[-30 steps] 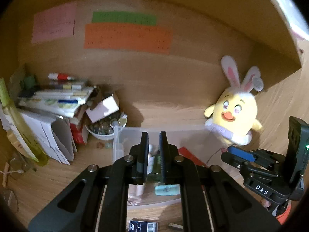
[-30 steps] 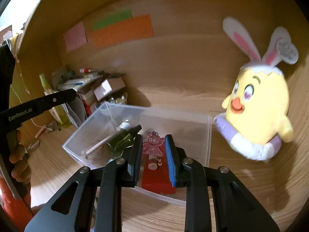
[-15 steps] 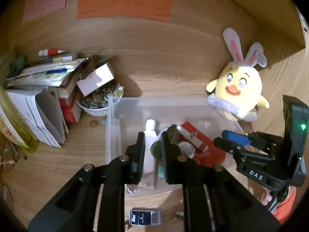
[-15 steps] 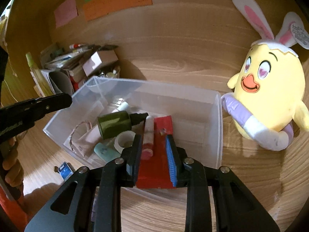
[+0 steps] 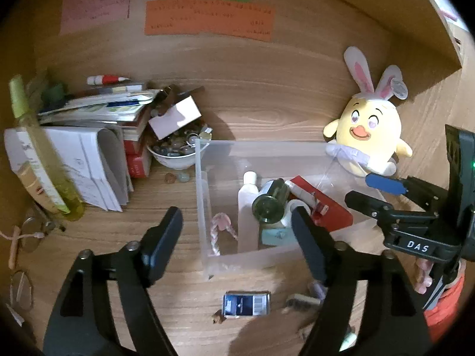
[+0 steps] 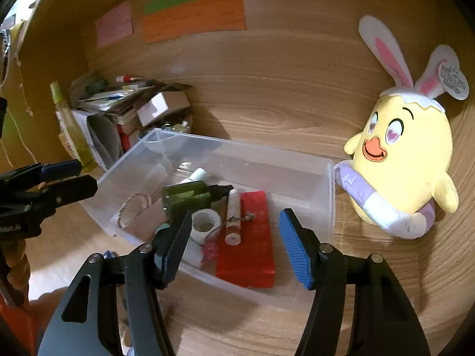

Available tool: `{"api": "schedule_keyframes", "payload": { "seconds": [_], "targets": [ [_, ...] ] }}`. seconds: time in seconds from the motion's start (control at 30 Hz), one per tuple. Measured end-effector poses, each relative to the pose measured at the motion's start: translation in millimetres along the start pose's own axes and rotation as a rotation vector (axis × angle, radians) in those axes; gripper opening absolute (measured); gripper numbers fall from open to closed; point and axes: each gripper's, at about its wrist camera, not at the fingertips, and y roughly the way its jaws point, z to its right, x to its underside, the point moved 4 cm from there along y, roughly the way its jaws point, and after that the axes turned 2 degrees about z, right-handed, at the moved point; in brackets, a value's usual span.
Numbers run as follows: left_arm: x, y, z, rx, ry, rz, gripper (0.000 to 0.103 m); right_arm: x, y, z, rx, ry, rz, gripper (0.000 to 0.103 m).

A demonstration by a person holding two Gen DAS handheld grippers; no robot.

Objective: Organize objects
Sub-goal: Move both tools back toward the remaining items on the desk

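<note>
Item: clear bin on the tabletop, holding green bottle, red box, tape roll. My left tongs and right tongs have just been opening, both wide, empty. Risk: my left tongs straddle the bin's corner, so dropping lower could shove the light bin; the small card lies outside it.

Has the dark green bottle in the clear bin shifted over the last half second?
Cannot tell. The dark green bottle still lies beside the red box, and only the camera's view differs.
</note>
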Motion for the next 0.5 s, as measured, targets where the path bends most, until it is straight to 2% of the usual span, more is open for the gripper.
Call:
{"api": "schedule_keyframes", "payload": {
  "seconds": [0.07, 0.17, 0.23, 0.5],
  "targets": [
    [4, -5, 0, -0.001, 0.011, 0.000, 0.084, 1, -6, -4, -0.009, -0.006, 0.006, 0.070],
    [11, -10, 0, 0.006, 0.023, -0.010, 0.090, 4, -14, -10, -0.018, -0.014, 0.018, 0.076],
    [16, -12, 0, 0.005, 0.025, -0.016, 0.090, 6, -20, -15, -0.027, -0.018, 0.024, 0.079],
    [41, -12, -17, -0.022, 0.001, -0.060, 0.091, 22, -31, -36, -0.043, -0.073, 0.025, 0.080]
  ]
}}
